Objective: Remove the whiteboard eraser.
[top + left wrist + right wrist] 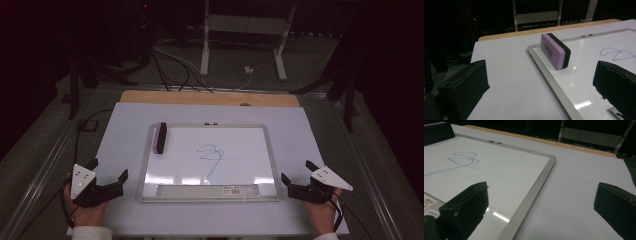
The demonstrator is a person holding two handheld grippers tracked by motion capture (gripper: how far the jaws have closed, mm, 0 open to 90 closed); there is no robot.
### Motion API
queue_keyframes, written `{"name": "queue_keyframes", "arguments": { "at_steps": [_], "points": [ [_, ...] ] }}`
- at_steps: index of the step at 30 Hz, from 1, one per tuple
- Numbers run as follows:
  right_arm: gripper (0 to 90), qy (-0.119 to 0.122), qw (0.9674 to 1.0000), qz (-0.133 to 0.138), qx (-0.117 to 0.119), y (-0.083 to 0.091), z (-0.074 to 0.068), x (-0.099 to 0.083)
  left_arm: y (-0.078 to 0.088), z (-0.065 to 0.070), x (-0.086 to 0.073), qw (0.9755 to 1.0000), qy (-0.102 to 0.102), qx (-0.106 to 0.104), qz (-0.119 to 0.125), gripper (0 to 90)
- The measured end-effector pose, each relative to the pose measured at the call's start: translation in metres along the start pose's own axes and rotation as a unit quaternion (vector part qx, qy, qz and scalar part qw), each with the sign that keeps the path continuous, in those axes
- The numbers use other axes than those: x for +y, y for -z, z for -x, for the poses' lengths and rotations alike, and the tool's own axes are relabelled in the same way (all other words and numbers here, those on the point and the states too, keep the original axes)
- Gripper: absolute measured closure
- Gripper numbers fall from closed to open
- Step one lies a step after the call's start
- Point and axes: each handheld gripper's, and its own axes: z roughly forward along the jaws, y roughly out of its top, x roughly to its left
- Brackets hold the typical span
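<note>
A whiteboard (145,165) with a silver frame lies on the white table sheet, and a blue scribble (212,155) runs across its middle. A purple and black eraser (160,137) stands on edge at the board's far left corner; in the left gripper view the eraser (555,51) sits ahead between the jaws. My left gripper (107,172) rests open at the board's near left, nothing between its jaws. My right gripper (296,172) is open at the board's near right. The board's frame (534,192) and the scribble (464,160) appear in the right gripper view.
A marker tray (207,190) runs along the board's near edge. The wooden table edge (210,98) lies beyond the sheet. Cables (170,65) and white stand legs (205,45) are on the floor behind the table. Bare sheet flanks the board on both sides.
</note>
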Motion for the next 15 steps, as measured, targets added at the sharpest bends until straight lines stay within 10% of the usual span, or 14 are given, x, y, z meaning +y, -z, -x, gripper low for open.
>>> {"name": "queue_keyframes", "arguments": {
  "at_steps": [15],
  "points": [
    [0.0,-0.009,0.9998,0.017,-0.002,0.0058,0.0015,-0.0005,-0.0003,-0.0015,0.0085,0.9997,0.023,-0.005,-0.007,0.9]
  ]
}}
